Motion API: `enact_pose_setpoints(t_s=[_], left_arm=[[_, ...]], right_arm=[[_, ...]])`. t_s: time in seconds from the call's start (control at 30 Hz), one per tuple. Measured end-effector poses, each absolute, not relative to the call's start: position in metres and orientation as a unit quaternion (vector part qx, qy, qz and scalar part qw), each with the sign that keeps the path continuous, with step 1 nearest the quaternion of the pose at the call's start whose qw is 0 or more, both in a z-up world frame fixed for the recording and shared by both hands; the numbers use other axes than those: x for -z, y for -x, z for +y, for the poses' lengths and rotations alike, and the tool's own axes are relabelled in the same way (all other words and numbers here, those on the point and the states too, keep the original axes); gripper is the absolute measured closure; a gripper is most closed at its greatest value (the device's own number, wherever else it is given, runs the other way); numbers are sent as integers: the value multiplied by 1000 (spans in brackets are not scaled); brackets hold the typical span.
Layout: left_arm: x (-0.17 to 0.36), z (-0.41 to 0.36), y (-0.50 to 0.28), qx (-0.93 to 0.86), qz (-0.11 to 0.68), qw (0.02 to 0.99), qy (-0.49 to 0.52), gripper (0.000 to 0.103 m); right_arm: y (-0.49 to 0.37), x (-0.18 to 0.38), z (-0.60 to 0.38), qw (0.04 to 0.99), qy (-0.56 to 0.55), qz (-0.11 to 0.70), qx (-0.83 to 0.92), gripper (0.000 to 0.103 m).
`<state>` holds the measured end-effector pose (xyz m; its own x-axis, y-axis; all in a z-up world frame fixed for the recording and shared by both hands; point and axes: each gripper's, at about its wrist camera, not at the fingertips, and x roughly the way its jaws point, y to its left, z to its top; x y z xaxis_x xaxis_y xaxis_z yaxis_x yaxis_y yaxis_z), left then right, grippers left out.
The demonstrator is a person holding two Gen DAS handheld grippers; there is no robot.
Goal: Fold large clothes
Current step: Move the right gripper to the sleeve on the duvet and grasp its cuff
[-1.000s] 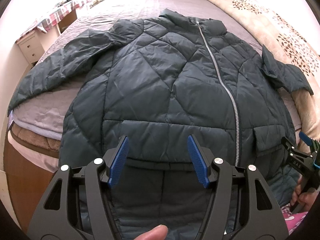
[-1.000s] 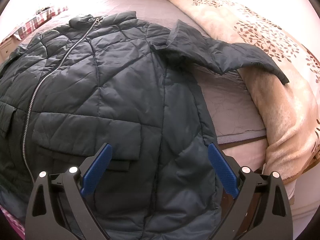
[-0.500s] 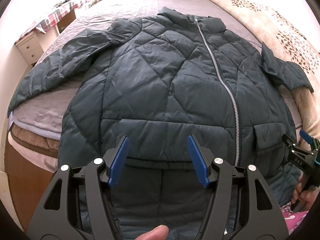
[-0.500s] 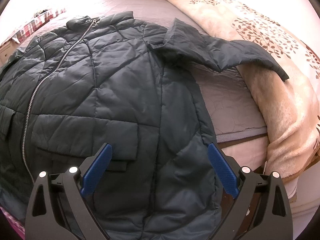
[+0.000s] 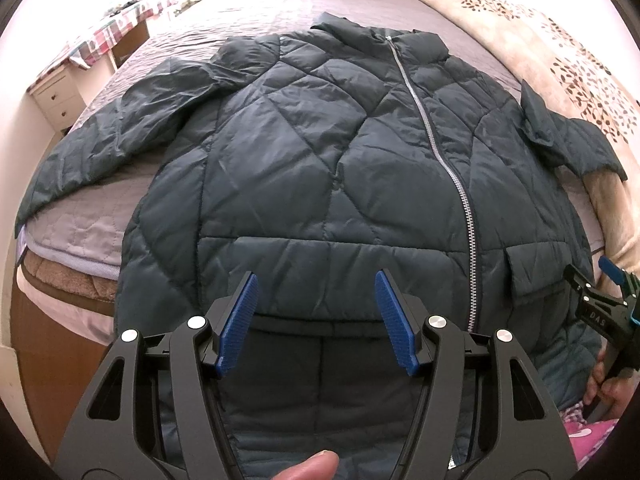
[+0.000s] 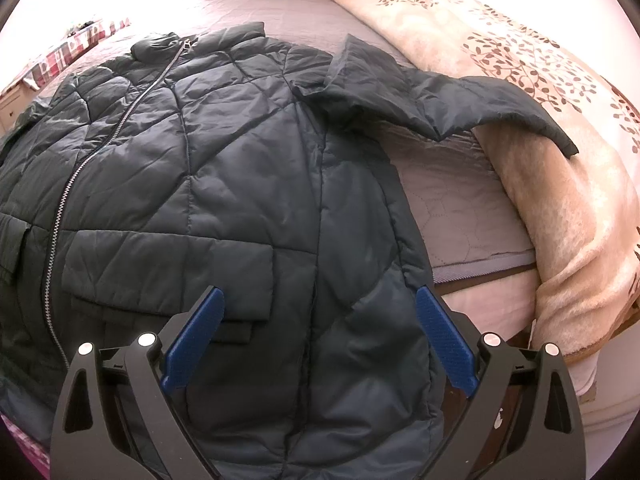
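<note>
A dark teal quilted jacket (image 5: 320,168) lies front up and zipped on the bed, collar far from me, hem hanging over the near edge. One sleeve (image 5: 104,148) reaches to the bed's left edge. The other sleeve (image 6: 452,100) drapes onto the cream blanket. My left gripper (image 5: 316,280) hovers open above the hem, left of the zip, with nothing between its blue pads (image 5: 240,320). My right gripper (image 6: 320,294) stands wide open over the jacket's right side beside a flap pocket (image 6: 168,272). It also shows in the left wrist view as the right gripper (image 5: 592,274) at the right edge.
The bed has a lilac quilted cover (image 5: 88,232). A cream blanket with a brown leaf print (image 6: 560,184) lies along the right side. A white drawer unit (image 5: 58,96) and a plaid-covered table (image 5: 116,36) stand at left. A fingertip (image 5: 308,468) shows below the left gripper.
</note>
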<state>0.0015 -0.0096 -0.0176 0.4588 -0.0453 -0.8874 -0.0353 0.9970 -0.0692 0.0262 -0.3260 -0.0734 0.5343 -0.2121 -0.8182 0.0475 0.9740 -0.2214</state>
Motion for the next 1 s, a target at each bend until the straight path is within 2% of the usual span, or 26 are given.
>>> enact_pose_setpoints(t_s=[0.53, 1.0], left_arm=[[17, -12, 0, 4, 521, 853, 36, 42], [12, -18, -9, -7, 525, 851, -2, 42]], right_arm=[[-28, 73, -334, 872, 64, 480, 74, 10], [-81, 23, -425, 892, -43, 432, 127, 10]])
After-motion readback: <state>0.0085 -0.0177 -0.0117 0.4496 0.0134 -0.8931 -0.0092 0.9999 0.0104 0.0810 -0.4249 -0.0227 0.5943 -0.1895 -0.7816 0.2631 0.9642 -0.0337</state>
